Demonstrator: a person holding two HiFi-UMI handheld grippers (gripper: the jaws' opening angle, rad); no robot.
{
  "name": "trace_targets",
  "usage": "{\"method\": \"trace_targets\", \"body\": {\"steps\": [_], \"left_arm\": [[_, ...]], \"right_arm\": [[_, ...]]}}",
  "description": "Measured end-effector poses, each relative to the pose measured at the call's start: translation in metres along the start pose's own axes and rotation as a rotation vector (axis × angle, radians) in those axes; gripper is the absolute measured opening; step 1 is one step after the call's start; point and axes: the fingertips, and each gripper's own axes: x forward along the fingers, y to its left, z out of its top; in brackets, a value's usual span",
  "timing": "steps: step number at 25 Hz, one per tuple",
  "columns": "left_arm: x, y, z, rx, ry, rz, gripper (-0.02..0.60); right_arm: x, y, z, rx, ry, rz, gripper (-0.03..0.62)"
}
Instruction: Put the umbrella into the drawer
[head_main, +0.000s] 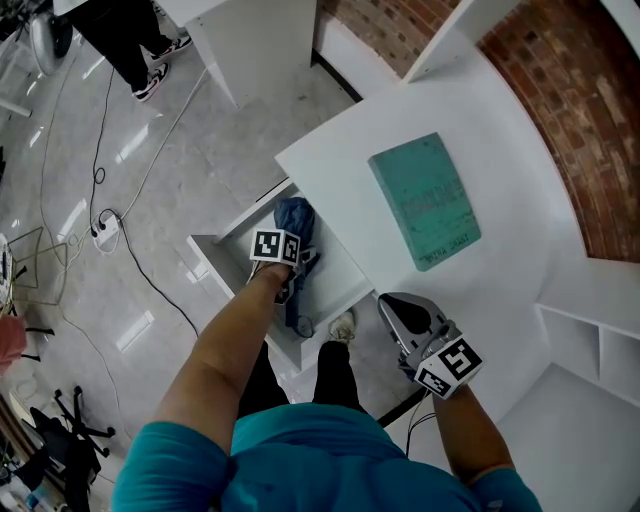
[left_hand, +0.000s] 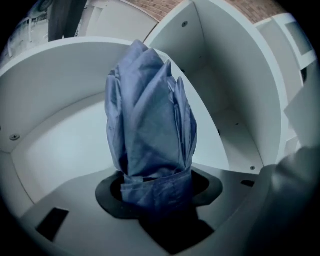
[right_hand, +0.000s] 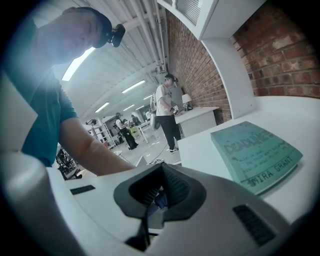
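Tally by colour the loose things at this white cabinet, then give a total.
Blue: 1, the folded umbrella at the open drawer
Teal: 1, the book lying on the cabinet top
Total: 2

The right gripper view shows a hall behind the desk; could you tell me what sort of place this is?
Probably an open-plan lab or workshop: strip lights on a bare ceiling, other people at tables beside a brick wall, and cables trailing across the floor.
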Motion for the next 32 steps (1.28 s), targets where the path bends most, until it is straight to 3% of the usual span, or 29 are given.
{"method": "trace_targets", "body": {"steps": [4,9,17,22,32], "left_arm": [[0.005,-0.004,0.0,0.086,0.029,0.015,0.255],[0.007,-0.005,-0.001,0.127,0.029,0.042,0.261],[0.004,-0.007,-0.003,0.138,0.02,0.062,0.264],[0.0,-0.006,-0.004,0.094,0.006,0.076,0.29],[-0.027,-0.02,-0.002,0.134,-0.027,0.064,0.29]], "right_arm": [[0.004,-0.002,-0.002,0.008,0.003,0.007,0.021],[0.009,0.002,-0.001,0.008,0.005,0.018,0.021],[0.008,0.007,0.001,0.004,0.009,0.019,0.021],[0.007,0.012,-0.001,0.0,0.01,0.024,0.021],[0.001,0.018,0.005,-0.002,0.003,0.012,0.021]]}}
